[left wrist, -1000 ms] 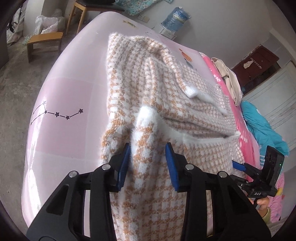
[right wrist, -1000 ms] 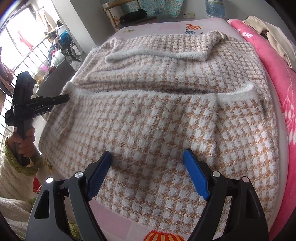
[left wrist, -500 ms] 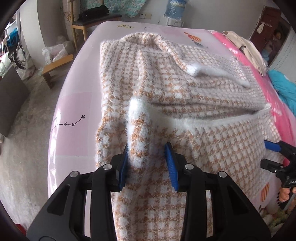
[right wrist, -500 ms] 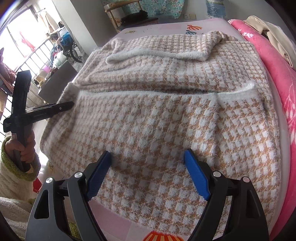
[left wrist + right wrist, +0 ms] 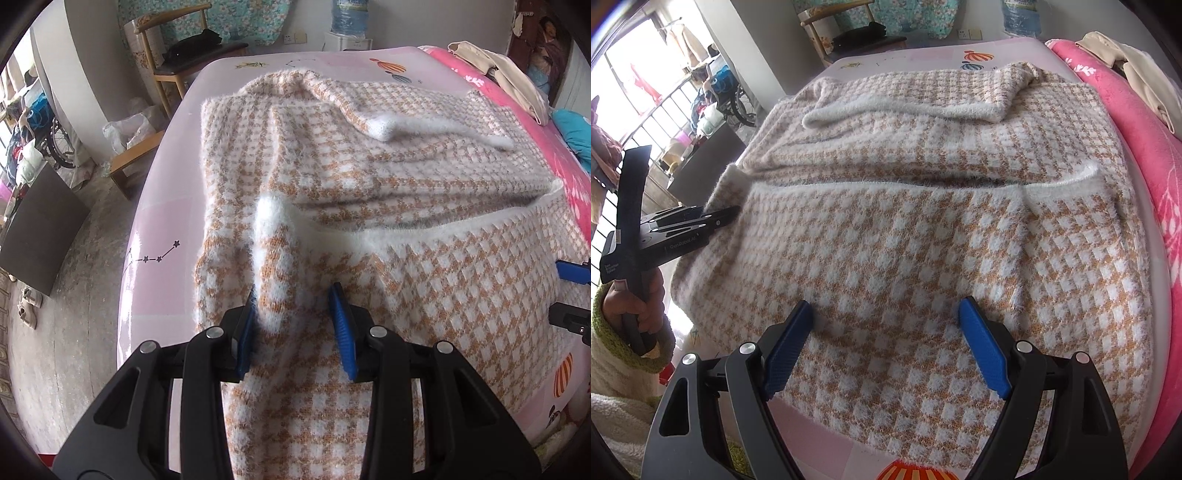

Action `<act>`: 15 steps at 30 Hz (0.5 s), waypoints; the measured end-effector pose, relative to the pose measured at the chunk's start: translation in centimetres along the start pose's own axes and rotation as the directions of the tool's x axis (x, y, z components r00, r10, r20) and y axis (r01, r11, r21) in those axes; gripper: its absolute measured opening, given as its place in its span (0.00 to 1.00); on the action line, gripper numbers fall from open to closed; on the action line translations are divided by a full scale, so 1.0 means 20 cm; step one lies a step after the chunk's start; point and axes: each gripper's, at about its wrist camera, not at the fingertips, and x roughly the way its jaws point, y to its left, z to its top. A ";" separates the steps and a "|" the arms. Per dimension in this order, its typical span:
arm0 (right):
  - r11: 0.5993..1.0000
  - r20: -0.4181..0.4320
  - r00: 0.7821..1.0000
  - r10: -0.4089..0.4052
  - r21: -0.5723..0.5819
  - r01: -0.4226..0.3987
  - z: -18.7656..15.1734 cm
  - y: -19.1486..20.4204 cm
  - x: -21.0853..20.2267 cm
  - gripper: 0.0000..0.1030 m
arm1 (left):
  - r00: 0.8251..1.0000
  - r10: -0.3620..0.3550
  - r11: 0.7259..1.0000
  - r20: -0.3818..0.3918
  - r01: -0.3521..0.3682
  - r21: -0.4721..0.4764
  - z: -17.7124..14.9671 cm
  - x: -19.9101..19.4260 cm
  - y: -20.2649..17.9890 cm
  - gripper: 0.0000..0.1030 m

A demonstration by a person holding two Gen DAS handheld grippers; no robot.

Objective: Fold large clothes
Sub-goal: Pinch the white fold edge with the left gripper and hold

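One large fuzzy knit garment in an orange-and-white houndstooth check (image 5: 388, 206) lies spread over the pink printed bed sheet (image 5: 166, 206), folded across itself so that a white fluffy hem (image 5: 886, 184) runs sideways ahead of both grippers. A raised ridge of this knit, topped by its white fluffy edge, runs up between the blue pads of the left gripper (image 5: 293, 325), whose jaws are clamped on that bunched fabric near the garment's left side. Seen from the right wrist camera, the left gripper (image 5: 716, 218) reaches the knit's left edge, gripped by a hand (image 5: 635, 302) in a cream sleeve with a green cuff. The right gripper (image 5: 886, 332) has its jaws spread wide, both blue pads resting down on the flat checked cloth near its closest edge, with nothing pinched between them. Beyond the garment, a folded sleeve with a white cuff (image 5: 993, 110) lies across the far part. To the right of both grippers runs a bright pink fleece blanket (image 5: 1145, 166), and a wooden chair (image 5: 173, 62) stands past the bed's far left corner
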 end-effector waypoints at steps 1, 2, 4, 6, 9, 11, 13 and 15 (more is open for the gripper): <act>1.000 0.000 1.000 0.000 0.000 0.000 0.00 0.00 0.00 0.77 | 1.000 -0.002 1.000 0.000 0.002 -0.001 0.00 0.00 0.00 0.35; 1.000 0.000 1.000 0.000 0.000 0.000 0.00 0.00 0.00 0.77 | 1.000 -0.003 1.000 -0.001 0.003 -0.002 0.00 0.00 0.00 0.35; 1.000 0.000 1.000 0.000 -0.001 0.000 0.00 0.00 0.00 0.77 | 1.000 -0.004 1.000 -0.001 0.004 -0.004 0.00 0.00 -0.01 0.35; 1.000 0.000 1.000 0.000 -0.001 0.000 0.00 0.00 0.00 0.77 | 1.000 -0.001 1.000 0.000 0.001 -0.001 0.00 0.00 -0.01 0.35; 1.000 0.000 1.000 0.000 -0.001 0.000 0.00 0.00 0.00 0.78 | 1.000 -0.001 1.000 0.000 0.001 -0.001 0.00 0.00 0.00 0.35; 1.000 0.001 1.000 0.000 -0.001 0.000 0.00 0.00 0.00 0.78 | 1.000 -0.002 1.000 -0.001 0.002 -0.002 0.00 0.00 0.00 0.35; 1.000 0.001 1.000 0.000 -0.001 0.000 0.00 0.00 0.00 0.78 | 1.000 -0.002 1.000 0.000 0.002 -0.001 0.00 0.00 0.00 0.35; 1.000 0.002 1.000 0.000 -0.001 0.000 0.00 0.00 0.00 0.78 | 1.000 -0.002 1.000 0.000 0.002 -0.002 0.00 0.00 -0.01 0.35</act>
